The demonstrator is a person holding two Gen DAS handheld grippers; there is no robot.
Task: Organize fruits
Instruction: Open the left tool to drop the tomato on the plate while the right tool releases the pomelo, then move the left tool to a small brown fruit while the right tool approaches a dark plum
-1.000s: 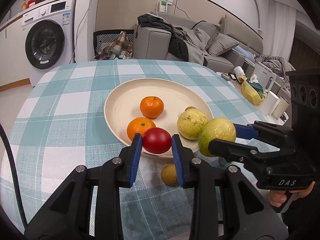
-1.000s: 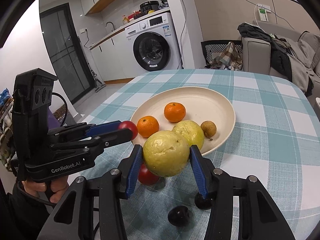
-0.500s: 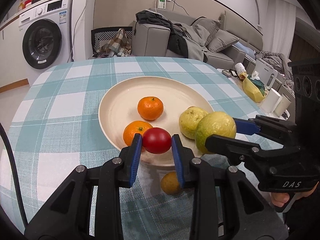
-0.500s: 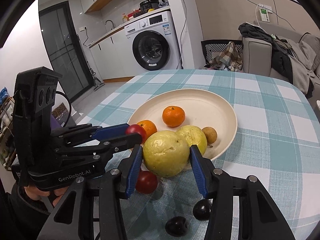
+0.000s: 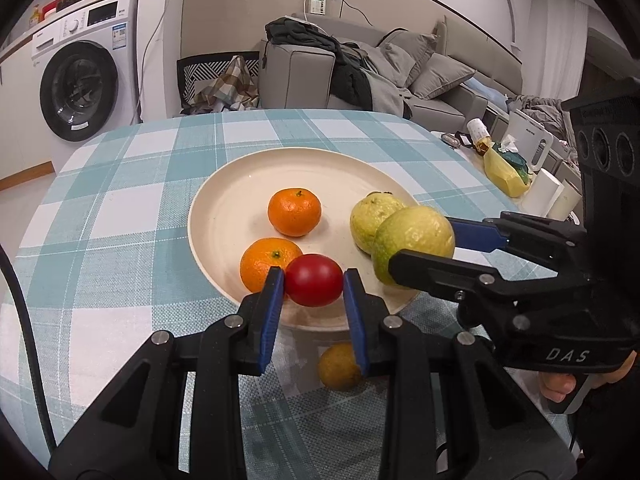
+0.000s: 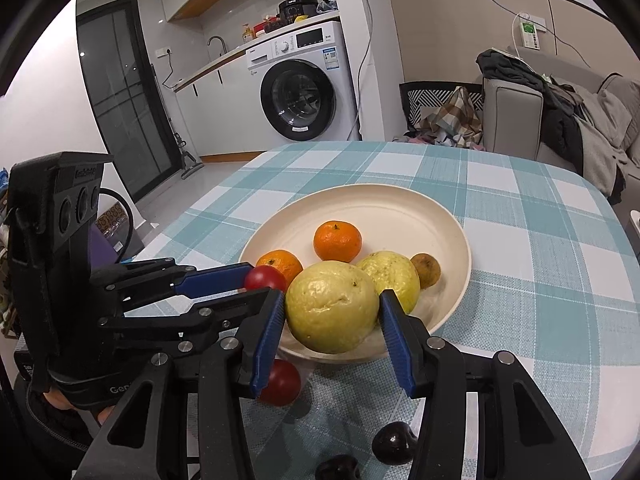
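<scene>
- Left gripper (image 5: 314, 280) clamped on a red tomato (image 5: 314, 285), carried just over the near rim of the cream plate (image 5: 224, 216), beside the nearer tangerine (image 5: 266, 262); probably lined up for a drop into the free near-left part.
- Right gripper (image 6: 332, 314) clamped on a large yellow-green guava (image 6: 332, 306), held above the plate's near edge, close to a second guava (image 6: 394, 276) lying inside; likely grouping like with like.
- Already on the plate: two tangerines, far one (image 5: 295, 212) near the middle, plus a small brown fruit (image 6: 426, 270) at the right.
- Waiting on the checked table (image 6: 540, 288), near side: another tomato (image 6: 282, 382), two dark plums (image 6: 392, 442), a small yellowish fruit (image 5: 340, 366).
- Both loads high enough to clear the rim; risk of the grippers crowding each other.
</scene>
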